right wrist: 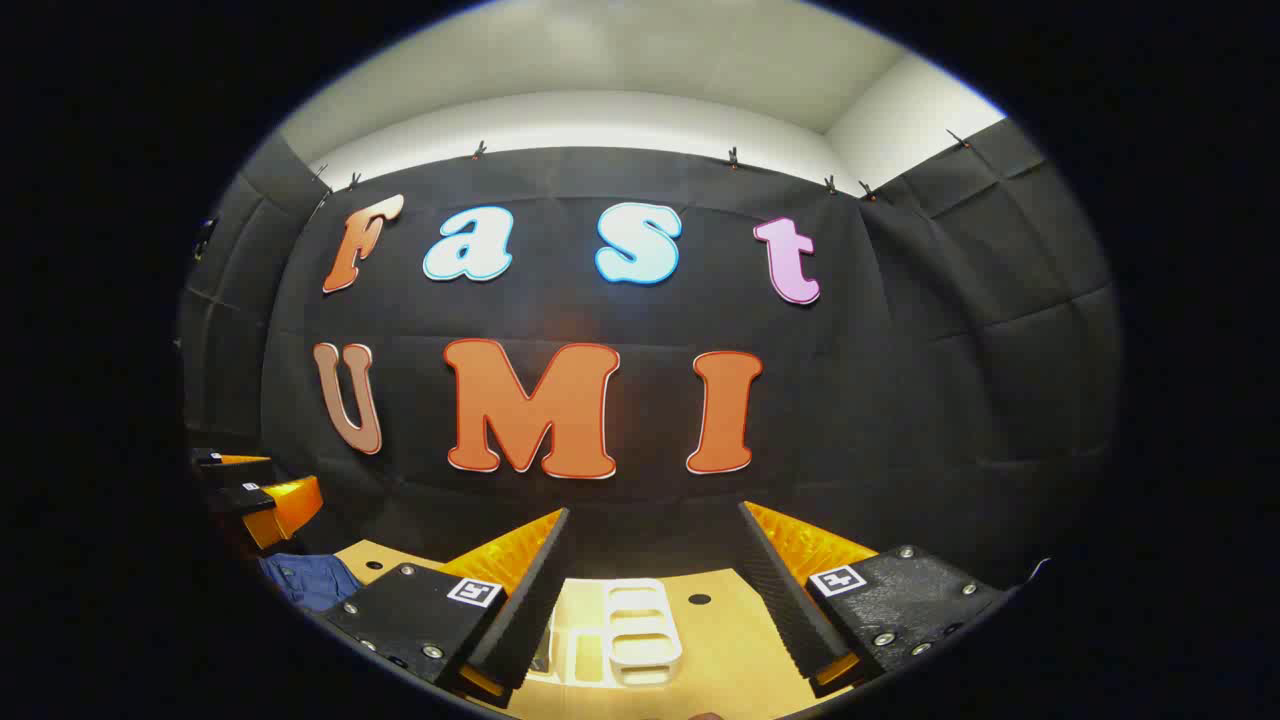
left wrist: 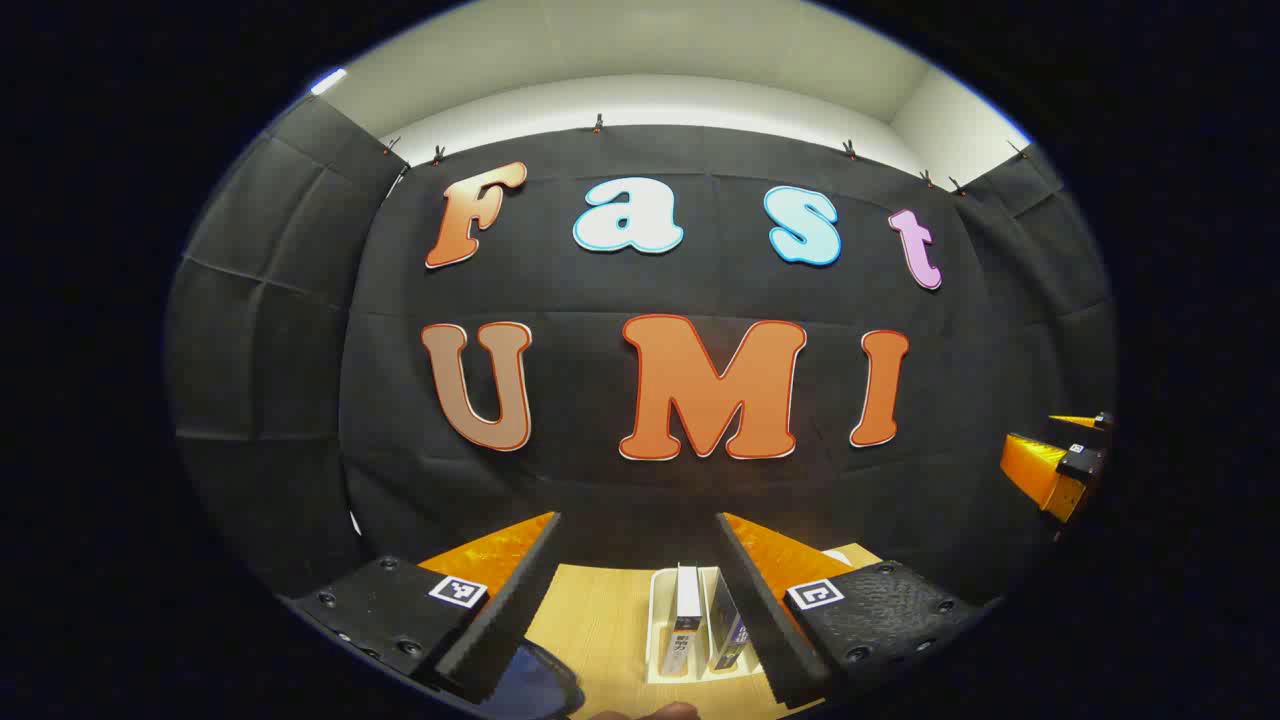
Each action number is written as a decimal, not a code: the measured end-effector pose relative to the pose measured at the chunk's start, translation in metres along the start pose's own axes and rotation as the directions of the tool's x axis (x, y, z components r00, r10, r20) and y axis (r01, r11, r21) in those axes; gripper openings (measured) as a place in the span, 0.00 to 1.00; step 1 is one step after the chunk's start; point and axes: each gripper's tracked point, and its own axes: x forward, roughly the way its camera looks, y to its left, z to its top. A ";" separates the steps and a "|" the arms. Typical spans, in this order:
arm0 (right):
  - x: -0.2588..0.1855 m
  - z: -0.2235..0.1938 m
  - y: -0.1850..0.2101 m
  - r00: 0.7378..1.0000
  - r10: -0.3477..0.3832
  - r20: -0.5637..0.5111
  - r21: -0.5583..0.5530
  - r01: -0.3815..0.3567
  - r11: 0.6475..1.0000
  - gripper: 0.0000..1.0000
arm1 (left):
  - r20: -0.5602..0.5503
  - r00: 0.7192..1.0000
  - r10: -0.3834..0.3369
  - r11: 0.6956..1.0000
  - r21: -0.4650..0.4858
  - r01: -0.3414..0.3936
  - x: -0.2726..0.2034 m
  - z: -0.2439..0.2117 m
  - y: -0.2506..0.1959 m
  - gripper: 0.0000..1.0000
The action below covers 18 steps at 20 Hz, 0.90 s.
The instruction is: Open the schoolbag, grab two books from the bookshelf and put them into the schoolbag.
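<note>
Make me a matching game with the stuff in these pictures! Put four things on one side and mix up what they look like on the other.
Things:
1. books
2. schoolbag
3. left hand-held gripper
4. table

What they look like:
A. blue
B. open, holding nothing
C. standing upright in the white rack
D. light wood

Pairs: 1-C, 2-A, 3-B, 4-D
</note>
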 end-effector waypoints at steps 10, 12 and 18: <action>0.011 -0.005 0.050 0.997 0.051 0.055 0.007 -0.052 0.999 0.95 | 0.015 1.000 0.011 1.000 -0.015 -0.011 -0.004 -0.028 0.014 0.90; 0.019 -0.009 0.056 0.995 0.081 0.056 0.004 -0.081 0.997 0.95 | 0.018 1.000 0.026 1.000 -0.001 -0.026 -0.001 -0.029 0.014 0.90; 0.039 -0.018 0.065 0.980 0.188 0.064 -0.013 -0.187 0.982 0.95 | 0.038 0.994 0.105 0.993 -0.056 -0.103 0.013 -0.032 0.012 0.93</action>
